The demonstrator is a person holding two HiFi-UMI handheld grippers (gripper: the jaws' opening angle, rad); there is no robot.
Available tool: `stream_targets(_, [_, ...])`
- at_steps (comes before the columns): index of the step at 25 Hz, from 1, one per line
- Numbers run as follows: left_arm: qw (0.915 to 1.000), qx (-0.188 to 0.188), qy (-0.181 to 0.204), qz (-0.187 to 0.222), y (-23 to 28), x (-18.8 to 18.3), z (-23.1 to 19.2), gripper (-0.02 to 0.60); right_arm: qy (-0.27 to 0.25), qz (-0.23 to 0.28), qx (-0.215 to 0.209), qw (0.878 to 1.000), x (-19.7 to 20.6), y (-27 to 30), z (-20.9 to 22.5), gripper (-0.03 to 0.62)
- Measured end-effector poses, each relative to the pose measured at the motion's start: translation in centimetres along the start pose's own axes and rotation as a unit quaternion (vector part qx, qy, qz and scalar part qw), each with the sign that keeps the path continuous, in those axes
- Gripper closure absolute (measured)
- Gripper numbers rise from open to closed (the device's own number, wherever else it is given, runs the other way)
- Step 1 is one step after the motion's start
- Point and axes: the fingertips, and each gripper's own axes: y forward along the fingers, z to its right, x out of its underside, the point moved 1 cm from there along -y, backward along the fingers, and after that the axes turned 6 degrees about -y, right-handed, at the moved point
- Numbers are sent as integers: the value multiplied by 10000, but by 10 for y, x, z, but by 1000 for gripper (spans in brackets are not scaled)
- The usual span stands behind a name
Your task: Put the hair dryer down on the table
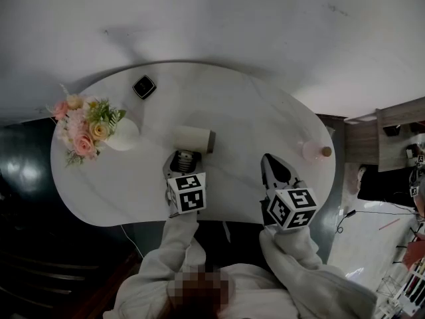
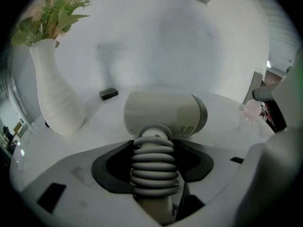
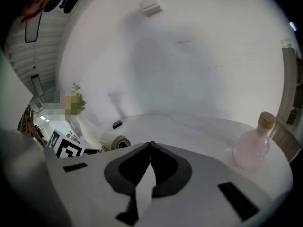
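The hair dryer [image 1: 194, 139] has a cream barrel lying crosswise over the middle of the white oval table [image 1: 252, 111]. In the left gripper view its barrel [image 2: 163, 113] sits just beyond the jaws. Its handle, wrapped in grey coiled cord [image 2: 152, 167], runs back between them. My left gripper [image 1: 184, 159] [image 2: 154, 145] is shut on that wrapped handle. I cannot tell whether the barrel touches the tabletop. My right gripper [image 1: 267, 159] [image 3: 150, 144] hovers over the table's near right part, shut, tips touching, with nothing in it.
A white vase [image 1: 121, 135] [image 2: 54, 96] of pink flowers stands at the table's left. A small black box [image 1: 144, 86] [image 2: 109, 93] lies at the far side. A pink corked bottle [image 1: 312, 150] [image 3: 252, 148] stands near the right edge. A wooden cabinet [image 1: 372, 141] is beyond.
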Motion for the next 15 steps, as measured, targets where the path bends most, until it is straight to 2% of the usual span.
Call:
stream_targets(8, [10000,56,67,-4,0,-1,0,343,5,46,36,10000,-1,-7,-2,545])
stream_targets(11, [9996,160,214,-17,-2,-1,2,295,1,78,49,10000,-3,-11,-3,545])
stream_targets(15, [9992,289,263,-24,-5,-1,7,287,-4,116,69,9999,-5,-16,-3,545])
